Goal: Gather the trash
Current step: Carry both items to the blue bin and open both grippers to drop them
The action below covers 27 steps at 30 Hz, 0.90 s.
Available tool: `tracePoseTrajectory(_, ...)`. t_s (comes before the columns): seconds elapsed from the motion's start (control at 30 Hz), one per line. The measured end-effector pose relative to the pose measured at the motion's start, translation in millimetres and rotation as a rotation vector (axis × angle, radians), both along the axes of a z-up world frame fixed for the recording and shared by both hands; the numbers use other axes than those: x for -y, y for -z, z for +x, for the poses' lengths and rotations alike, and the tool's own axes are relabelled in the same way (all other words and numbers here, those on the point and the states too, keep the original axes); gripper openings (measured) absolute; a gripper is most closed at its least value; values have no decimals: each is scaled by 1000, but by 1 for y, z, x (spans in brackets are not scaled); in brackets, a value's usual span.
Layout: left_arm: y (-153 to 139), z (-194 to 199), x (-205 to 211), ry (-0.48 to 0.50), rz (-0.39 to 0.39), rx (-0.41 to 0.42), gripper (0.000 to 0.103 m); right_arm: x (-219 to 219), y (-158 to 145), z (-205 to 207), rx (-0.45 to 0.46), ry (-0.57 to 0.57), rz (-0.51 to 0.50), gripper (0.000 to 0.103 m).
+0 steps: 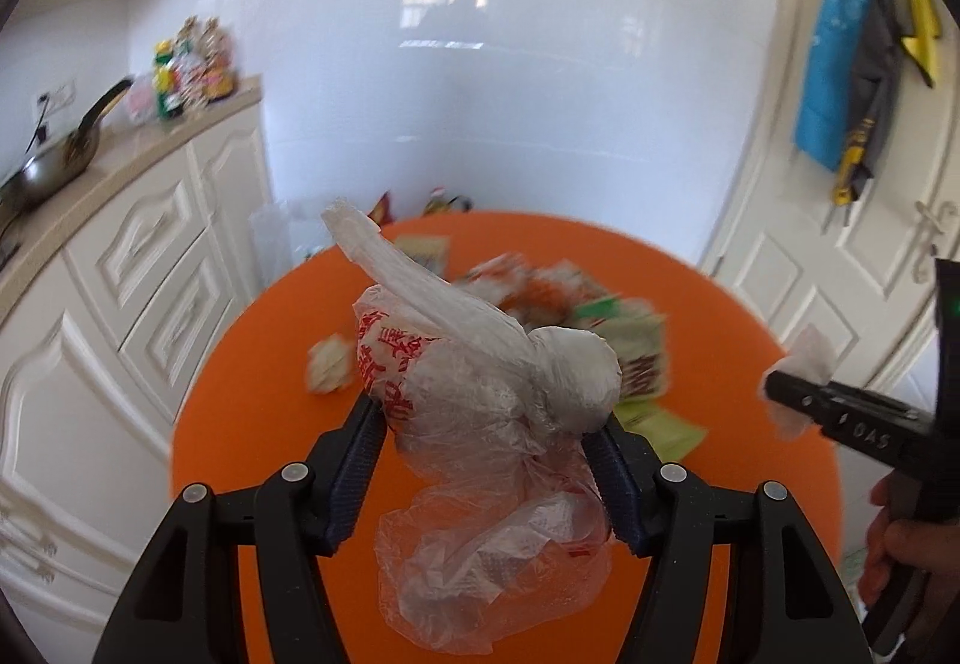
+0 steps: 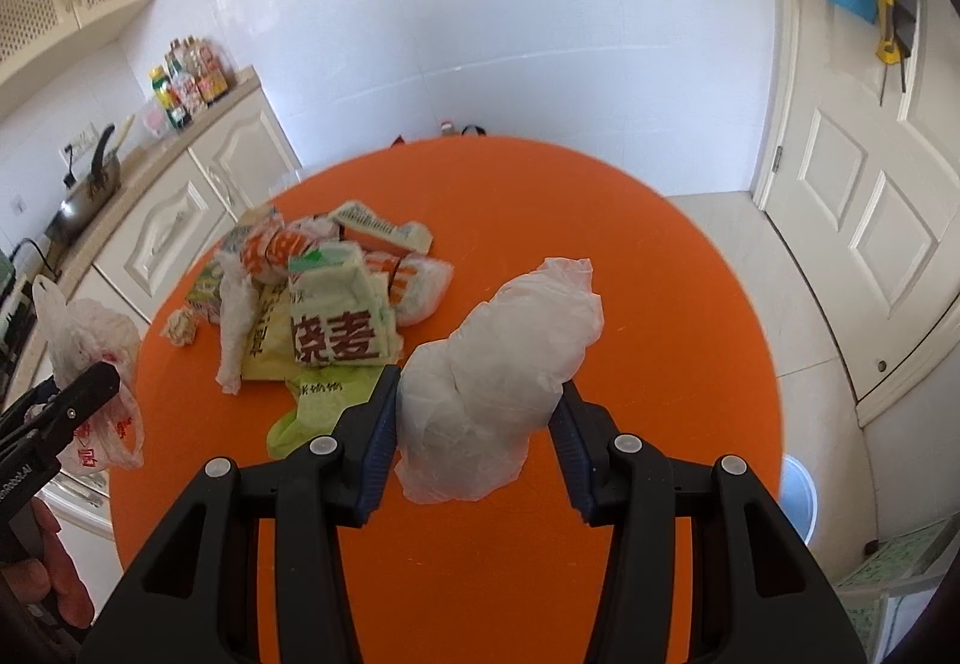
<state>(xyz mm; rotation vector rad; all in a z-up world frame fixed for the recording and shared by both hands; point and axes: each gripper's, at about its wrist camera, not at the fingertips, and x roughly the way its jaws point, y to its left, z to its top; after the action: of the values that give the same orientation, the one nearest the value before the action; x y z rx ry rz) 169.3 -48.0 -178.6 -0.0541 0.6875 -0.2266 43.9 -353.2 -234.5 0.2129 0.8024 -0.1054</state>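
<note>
**Carrying two bagged bundles off the orange worktop**

Gripping a knotted clear plastic bag with red print (image 1: pixel 474 394), left tongs (image 1: pixel 489 460) closed on its crumpled body, loose tail sagging below the pads, twisted handle sticking up and away. Gripping a plain white crumpled plastic bag (image 2: pixel 498 364), right tongs (image 2: pixel 480 436) clamped on its lower half, top lobe free above. Both bundles apparently lifted clear of the round orange worktop (image 2: pixel 630 244).

Best done, probably: keep both squeezes steady, since thin film slips; hold the bundles apart so tails do not tangle; carry low and smooth toward wherever the trash goes, likely the pale blue bin (image 2: pixel 798 496) on the floor at near right. Still to collect: heap of printed food wrappers (image 2: pixel 336 304) at centre left of the worktop, and a small crumpled paper ball (image 2: pixel 180 328) just left of the heap.

From the right wrist view: sharp heap, bin, floor tiles, and the left bundle hanging past the worktop's left edge. From the left wrist view: blurred heap, no bin, but the knot and tail of its own bag, plus the right tongs seen side-on with only a white scrap showing.
</note>
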Motion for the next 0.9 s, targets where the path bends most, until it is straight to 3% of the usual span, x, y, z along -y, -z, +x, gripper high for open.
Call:
tracePoseTrajectory(0.23,-34,-15,84,224,-18,72,61,60,-32,-41,94,101,14,48)
tracePoseTrajectory(0.43,-28,-31,195,486,-33,36,61,147,-36,-103,108,309,-14,48)
tracePoseTrajectory(0.57,-1,-47,275,665,-31,-82,61,213,-14,-149,45,470,-24,48)
tracePoseTrajectory(0.7,36,-67,341,776,11,-203,61,264,25,-178,-39,565,14,48)
tracePoseTrajectory(0.9,101,-72,409,843,104,-414,61,324,98,-187,-149,625,131,48)
